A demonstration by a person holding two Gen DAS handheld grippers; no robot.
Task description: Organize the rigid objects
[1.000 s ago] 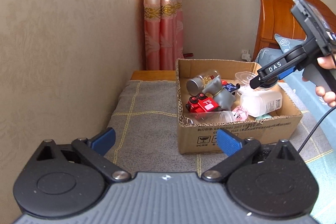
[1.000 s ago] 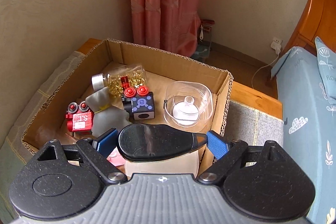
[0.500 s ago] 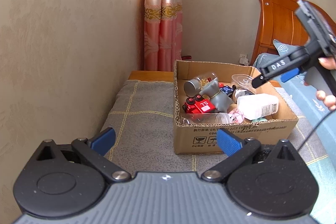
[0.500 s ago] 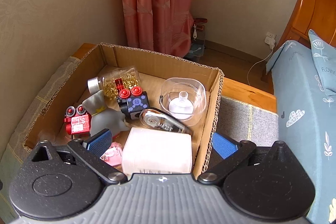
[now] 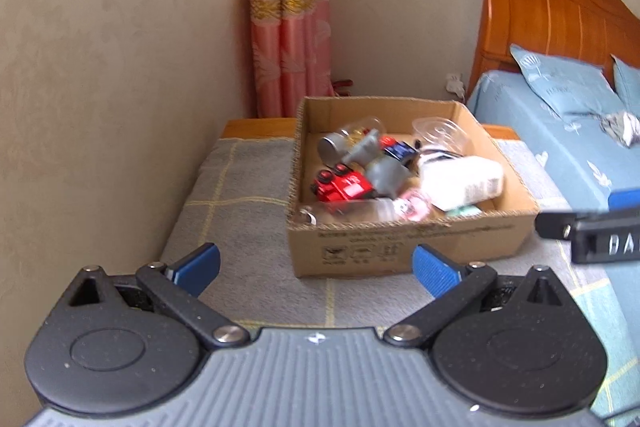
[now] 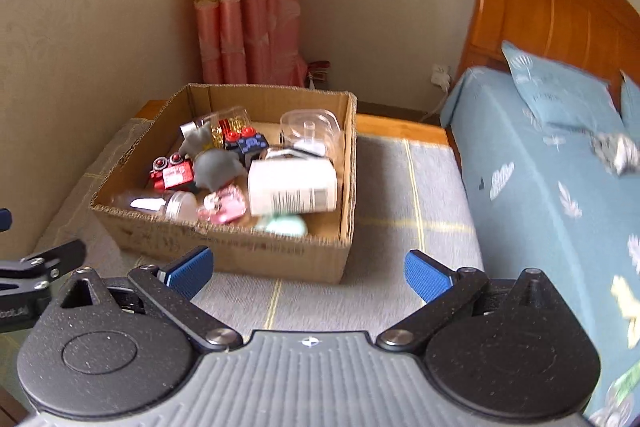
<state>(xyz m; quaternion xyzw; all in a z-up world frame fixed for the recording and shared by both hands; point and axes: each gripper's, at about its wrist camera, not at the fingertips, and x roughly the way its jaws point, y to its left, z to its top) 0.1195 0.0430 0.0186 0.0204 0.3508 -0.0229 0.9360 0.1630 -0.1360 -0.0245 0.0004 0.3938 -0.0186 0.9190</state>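
Two wrist fisheyes angled down, side by side, near, sharing the cardboard box (image 5: 404, 247) (image 6: 240, 251)

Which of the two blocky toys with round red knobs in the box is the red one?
The red toy lying nearer the left wall of the cardboard box. The other knobbed toy is dark blue and black and lies farther back, by the clear plastic container.

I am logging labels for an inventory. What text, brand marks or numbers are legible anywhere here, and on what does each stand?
"DA": white letters on the right gripper's black finger, cut off at the edge of the left wrist view.
Cardboard box: a printed line and handling symbols on its front, too blurred to read.
White bottle: label print and a barcode, too small to read.
Red toy block: white marks, unreadable.
Left gripper: no text.
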